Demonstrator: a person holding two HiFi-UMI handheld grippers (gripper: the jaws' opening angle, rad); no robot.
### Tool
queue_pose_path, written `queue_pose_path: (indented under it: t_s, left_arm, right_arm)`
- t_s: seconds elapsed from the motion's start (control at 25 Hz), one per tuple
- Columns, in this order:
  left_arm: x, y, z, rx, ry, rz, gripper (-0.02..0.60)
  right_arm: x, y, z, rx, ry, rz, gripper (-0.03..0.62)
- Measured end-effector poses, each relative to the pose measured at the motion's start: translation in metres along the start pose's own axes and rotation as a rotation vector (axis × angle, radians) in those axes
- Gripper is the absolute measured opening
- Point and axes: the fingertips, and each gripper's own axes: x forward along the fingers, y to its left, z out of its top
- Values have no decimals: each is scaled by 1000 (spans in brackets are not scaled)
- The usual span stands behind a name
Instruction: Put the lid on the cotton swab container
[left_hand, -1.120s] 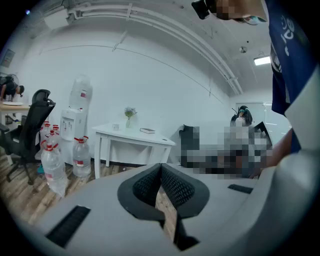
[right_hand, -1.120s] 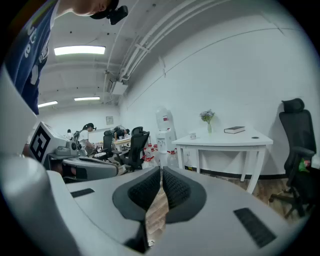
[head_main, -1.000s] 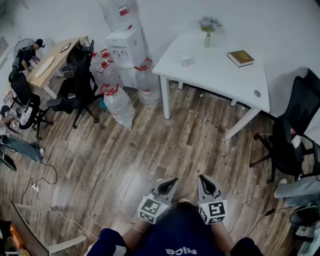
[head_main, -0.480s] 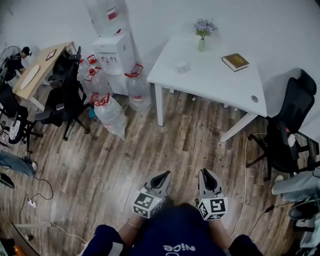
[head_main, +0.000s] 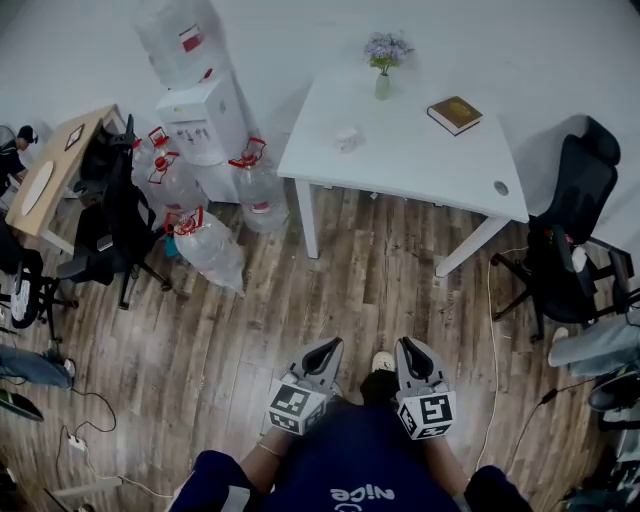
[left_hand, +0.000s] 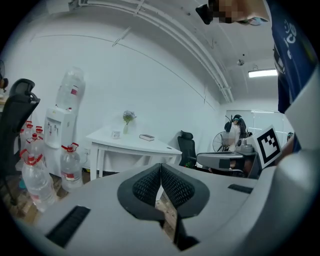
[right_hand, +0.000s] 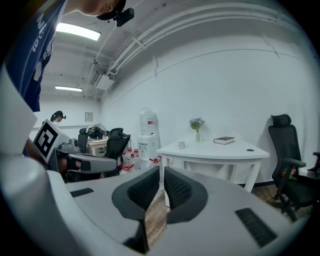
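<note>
A small pale cotton swab container (head_main: 347, 138) stands on the white table (head_main: 420, 165) across the room; it is too small to tell its lid apart. It also shows as a tiny box on the table in the left gripper view (left_hand: 116, 134) and the right gripper view (right_hand: 182, 144). My left gripper (head_main: 333, 347) and right gripper (head_main: 408, 347) are held side by side close to my body, over the wooden floor and far from the table. Both are shut with nothing between the pads (left_hand: 150, 184) (right_hand: 146, 187).
A vase of flowers (head_main: 383, 80) and a book (head_main: 454, 114) share the table. A water dispenser (head_main: 205, 120) and several large water bottles (head_main: 205, 250) stand left of it. Black office chairs sit at the right (head_main: 565, 230) and left (head_main: 110, 215). A cable (head_main: 492, 330) runs along the floor.
The whole view has shifted: table, dispenser and bottles slid left and slightly up in the head view. Both grippers stay shut by my body.
</note>
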Motion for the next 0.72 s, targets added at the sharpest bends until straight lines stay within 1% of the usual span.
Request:
queue_pose_path:
  t_s: [0.12,0.2,0.28,0.36,0.48,0.6,0.72]
  left_arm:
    - [14,10,4,6,8,23,21]
    - [24,21,8,19,6,48,20]
    - [36,34,11,9,6,85,21]
    - [49,48,15,-16,5,131,20]
    - [71,65,29,-30,1,184,20]
    - [98,77,45,-17,0,222,20]
    - [135,83,61,0,-1,248,20]
  right_arm:
    - [21,-10,6,-25,4,13,55]
    - [40,-16,8,-46,3,37,55]
    - [61,-25,11,-35,1,69,55]
    - [85,-35,14,-3,0,103,55]
    - [119,-51,27,7,-3,151,55]
    - [149,-69,45,0,-17,198,55]
    - [177,-97,57,-12,-19,234,55]
